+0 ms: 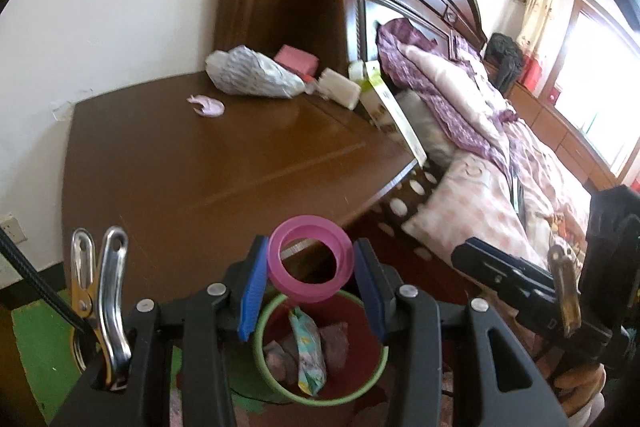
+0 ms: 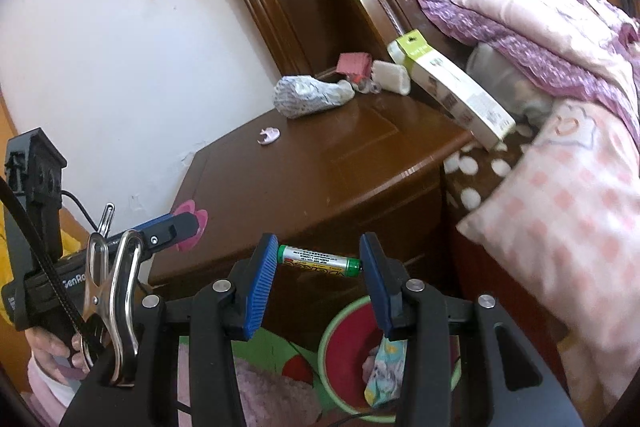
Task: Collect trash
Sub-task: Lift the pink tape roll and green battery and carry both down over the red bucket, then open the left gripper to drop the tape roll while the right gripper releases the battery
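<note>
My left gripper (image 1: 310, 265) is shut on a pink tape roll (image 1: 310, 259), its blue pads pressing both sides; the roll (image 2: 192, 225) also shows at the left of the right wrist view. Directly below it stands a red bin with a green rim (image 1: 320, 347) holding wrappers and crumpled paper. My right gripper (image 2: 320, 263) is shut on a green AA battery (image 2: 320, 261), gripped end to end. It hangs above and left of the bin (image 2: 348, 355). On the brown nightstand (image 1: 224, 163) lies a small lilac scrap (image 1: 208, 105).
At the back of the nightstand (image 2: 320, 163) lie a crumpled white bag (image 2: 308, 95), a pink box (image 2: 352, 63), a white packet (image 2: 392, 77) and a green-white carton (image 2: 452, 89). A bed with pink pillows (image 2: 560, 219) fills the right. A hand (image 2: 56, 351) holds the left gripper's handle.
</note>
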`<state>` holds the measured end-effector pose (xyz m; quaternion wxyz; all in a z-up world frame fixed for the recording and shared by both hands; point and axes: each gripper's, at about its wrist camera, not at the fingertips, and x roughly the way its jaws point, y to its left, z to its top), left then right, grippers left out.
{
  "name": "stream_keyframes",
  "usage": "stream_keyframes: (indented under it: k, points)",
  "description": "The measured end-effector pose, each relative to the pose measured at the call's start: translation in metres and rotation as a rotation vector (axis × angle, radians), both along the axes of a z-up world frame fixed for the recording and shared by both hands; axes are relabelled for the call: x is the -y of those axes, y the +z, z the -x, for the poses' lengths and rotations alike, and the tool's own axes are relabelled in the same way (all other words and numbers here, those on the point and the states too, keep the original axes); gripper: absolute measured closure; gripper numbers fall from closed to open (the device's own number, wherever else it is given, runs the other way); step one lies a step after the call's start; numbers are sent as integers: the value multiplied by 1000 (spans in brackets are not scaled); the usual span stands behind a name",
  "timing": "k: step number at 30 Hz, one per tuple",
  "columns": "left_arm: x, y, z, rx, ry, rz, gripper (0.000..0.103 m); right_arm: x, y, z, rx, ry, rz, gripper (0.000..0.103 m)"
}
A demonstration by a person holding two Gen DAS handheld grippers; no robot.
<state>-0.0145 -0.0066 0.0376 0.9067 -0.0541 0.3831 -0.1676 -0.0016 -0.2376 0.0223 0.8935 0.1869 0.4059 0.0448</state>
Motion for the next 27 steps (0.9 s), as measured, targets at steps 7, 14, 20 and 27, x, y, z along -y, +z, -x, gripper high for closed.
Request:
stream_keyframes:
  k: [7,14,20,27]
  points:
    - [17,-37,17,-54,-58,18,59,3,-25,26,-33,-1,43,60]
    - [33,-85,21,-114,-110,21,59,7,-70,42,-98,-22,66,60]
    - [52,-129,24,-125,-186,-51,59,5,-109,48,-148,-10,86,60]
    - [58,-179,20,-192,-206,-59,59,5,-151,49,-215,2,88,60]
